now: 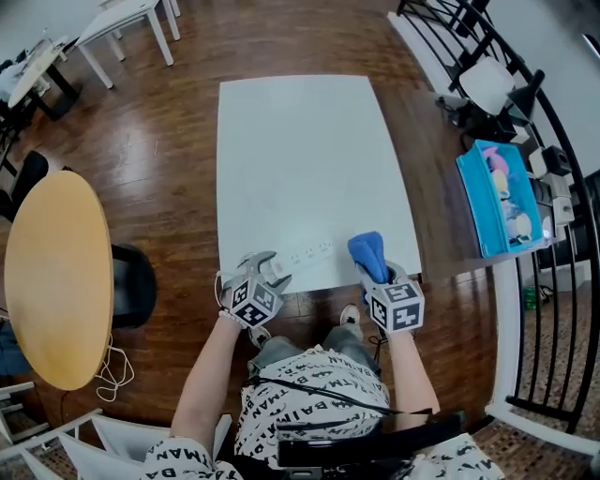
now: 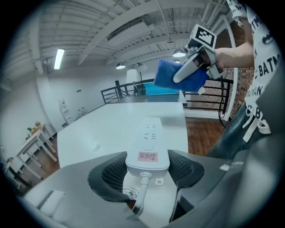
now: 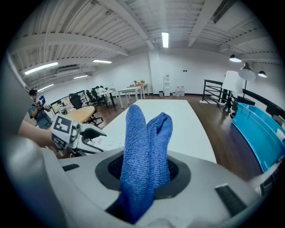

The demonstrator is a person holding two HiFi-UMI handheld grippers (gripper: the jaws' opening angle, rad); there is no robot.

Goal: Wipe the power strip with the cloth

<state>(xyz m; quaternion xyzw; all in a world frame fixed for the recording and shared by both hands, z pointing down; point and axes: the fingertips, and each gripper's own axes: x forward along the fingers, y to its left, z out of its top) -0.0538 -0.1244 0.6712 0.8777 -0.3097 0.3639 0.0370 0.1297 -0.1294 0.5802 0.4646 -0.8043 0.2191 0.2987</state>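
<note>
A white power strip (image 1: 306, 255) lies along the near edge of the white table (image 1: 300, 150). Its cable end, bearing a pink label, sits between the fingers of my left gripper (image 1: 267, 266). In the left gripper view both pads of the left gripper (image 2: 147, 167) press against the sides of the strip (image 2: 149, 142). My right gripper (image 1: 377, 272) is shut on a folded blue cloth (image 1: 367, 251), which hangs just right of the strip's far end. The cloth (image 3: 144, 151) stands up out of the right gripper (image 3: 144, 173). From the left gripper view the cloth (image 2: 167, 73) is above the table.
A blue bin (image 1: 502, 197) with small items sits on a side table to the right, beside a black railing (image 1: 553, 112). A round wooden table (image 1: 52, 281) and a black chair (image 1: 131, 281) stand at the left. White desks (image 1: 122, 23) are far back.
</note>
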